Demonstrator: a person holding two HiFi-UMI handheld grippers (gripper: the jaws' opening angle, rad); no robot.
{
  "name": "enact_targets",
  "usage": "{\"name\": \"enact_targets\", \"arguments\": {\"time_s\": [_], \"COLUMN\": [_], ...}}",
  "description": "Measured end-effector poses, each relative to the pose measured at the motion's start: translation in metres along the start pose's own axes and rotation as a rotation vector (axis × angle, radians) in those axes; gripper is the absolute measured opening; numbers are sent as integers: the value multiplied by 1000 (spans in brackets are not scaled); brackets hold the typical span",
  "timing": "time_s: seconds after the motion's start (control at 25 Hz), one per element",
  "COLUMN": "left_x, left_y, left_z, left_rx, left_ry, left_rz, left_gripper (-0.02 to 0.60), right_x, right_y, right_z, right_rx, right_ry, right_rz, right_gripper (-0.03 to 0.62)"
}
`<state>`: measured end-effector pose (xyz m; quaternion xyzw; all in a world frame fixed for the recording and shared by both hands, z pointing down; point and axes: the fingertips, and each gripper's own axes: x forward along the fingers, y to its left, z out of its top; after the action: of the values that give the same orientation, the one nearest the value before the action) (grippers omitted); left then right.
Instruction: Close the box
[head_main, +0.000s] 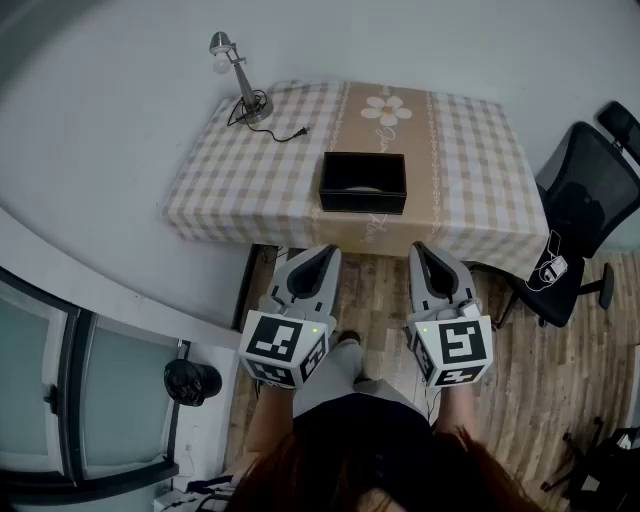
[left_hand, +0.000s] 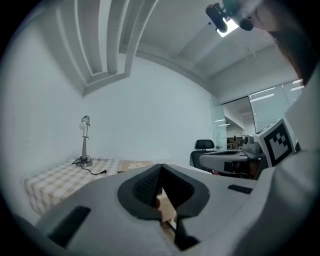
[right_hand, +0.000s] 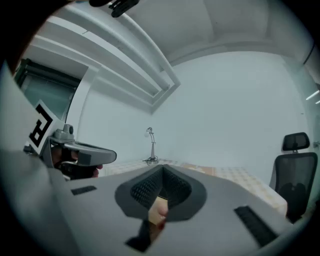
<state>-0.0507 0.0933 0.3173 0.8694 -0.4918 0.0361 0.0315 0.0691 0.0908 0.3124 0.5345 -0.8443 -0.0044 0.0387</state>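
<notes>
A black box (head_main: 363, 182) stands open-topped on the checked tablecloth (head_main: 470, 180), near the table's front edge at the middle. Something pale lies inside it, too small to make out. Both grippers are held low in front of the person's body, short of the table edge and apart from the box. My left gripper (head_main: 326, 250) points toward the box's left side and its jaws meet at the tip with nothing between them. The same holds for my right gripper (head_main: 420, 247), which is level with the box's right side. The left gripper view shows those dark ribbed pads (left_hand: 148, 184) closed together.
A desk lamp (head_main: 238, 85) with a loose cord stands at the table's back left corner. A black office chair (head_main: 585, 200) sits to the right of the table. A glass partition (head_main: 60, 400) and a small black round device (head_main: 190, 381) are on the left. The floor is wood.
</notes>
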Motion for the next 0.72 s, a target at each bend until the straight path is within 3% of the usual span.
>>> {"name": "enact_targets", "arguments": {"time_s": [0.72], "left_x": [53], "left_y": [41], "left_z": [3], "left_rx": [-4], "left_ry": [11], "left_rz": [-23], "left_gripper": [28], "right_x": [56], "right_y": [-23], "right_z": [-6], "right_rx": [37], "right_ry": [16], "right_rz": [-25], "right_gripper": [17]}}
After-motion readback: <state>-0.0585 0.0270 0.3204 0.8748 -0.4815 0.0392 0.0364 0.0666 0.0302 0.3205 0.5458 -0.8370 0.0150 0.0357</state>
